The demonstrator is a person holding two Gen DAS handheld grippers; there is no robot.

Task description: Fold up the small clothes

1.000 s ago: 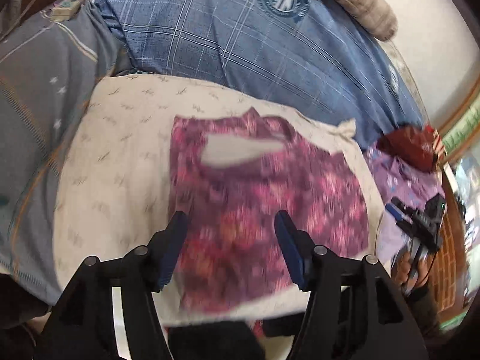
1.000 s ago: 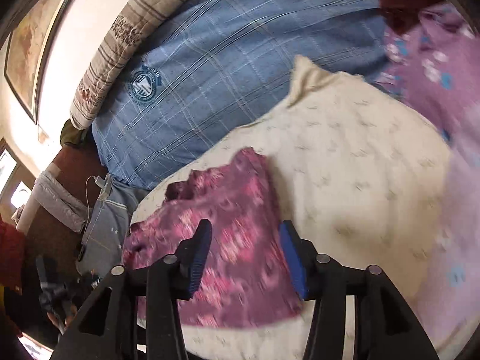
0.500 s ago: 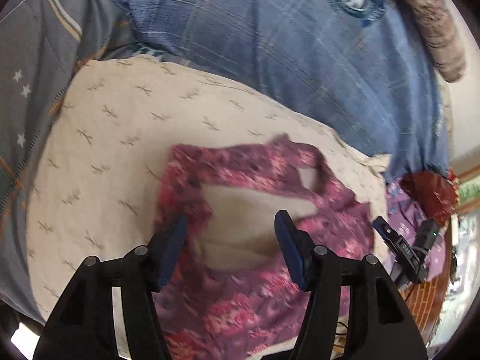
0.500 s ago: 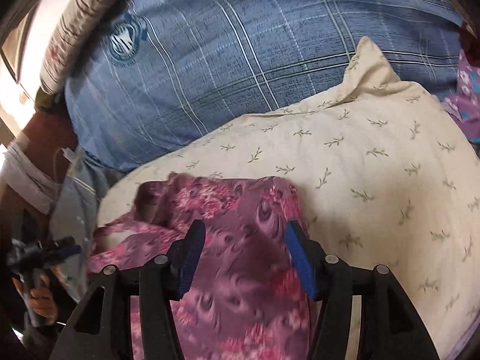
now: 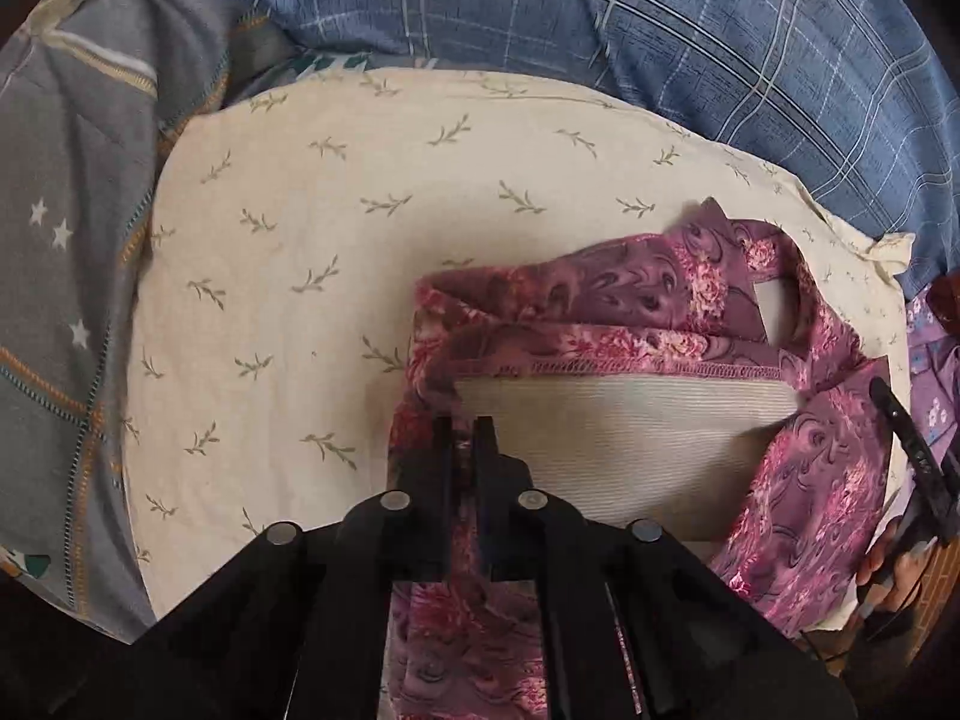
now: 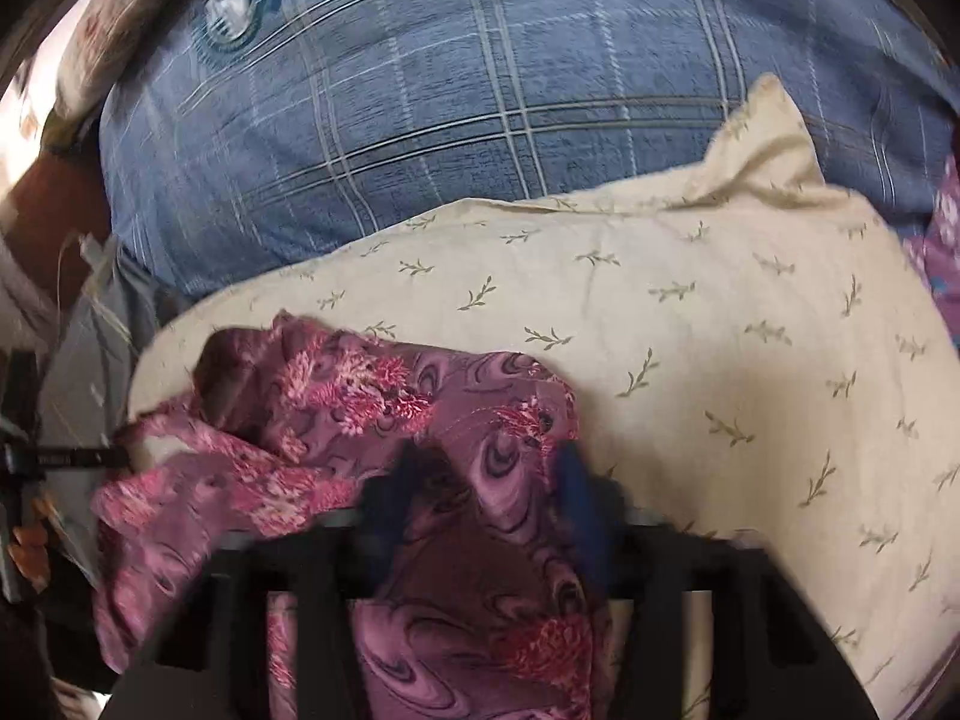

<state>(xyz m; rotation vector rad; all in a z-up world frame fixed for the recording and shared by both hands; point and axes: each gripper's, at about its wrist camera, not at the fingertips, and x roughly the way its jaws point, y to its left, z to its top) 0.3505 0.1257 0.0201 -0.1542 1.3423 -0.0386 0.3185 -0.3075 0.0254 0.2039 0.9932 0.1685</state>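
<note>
A small purple-pink floral garment [image 5: 660,300] lies on a cream pillow [image 5: 300,240] with its pale inside showing. My left gripper [image 5: 463,429] points steeply down and is shut on the garment's left edge beside that pale patch. In the right wrist view the garment [image 6: 480,420] bunches at the pillow's [image 6: 720,330] left side. My right gripper [image 6: 483,486] is blurred. Its jaws are closing with the garment's right edge between them, and the blue pads [image 6: 579,498] still stand apart. That right gripper [image 5: 912,450], held in a hand, also shows at the left wrist view's right edge.
A blue checked blanket [image 5: 660,30] lies behind the pillow. Grey fabric with stars [image 5: 60,210] borders the pillow's left side. Another purple flowered cloth [image 5: 933,396] lies off the pillow's right end, and the same cloth [image 6: 942,228] shows in the right wrist view.
Both grippers moved forward and down onto the garment. The left jaws went from wide apart to shut on its left edge. The right jaws now blur around the fabric.
</note>
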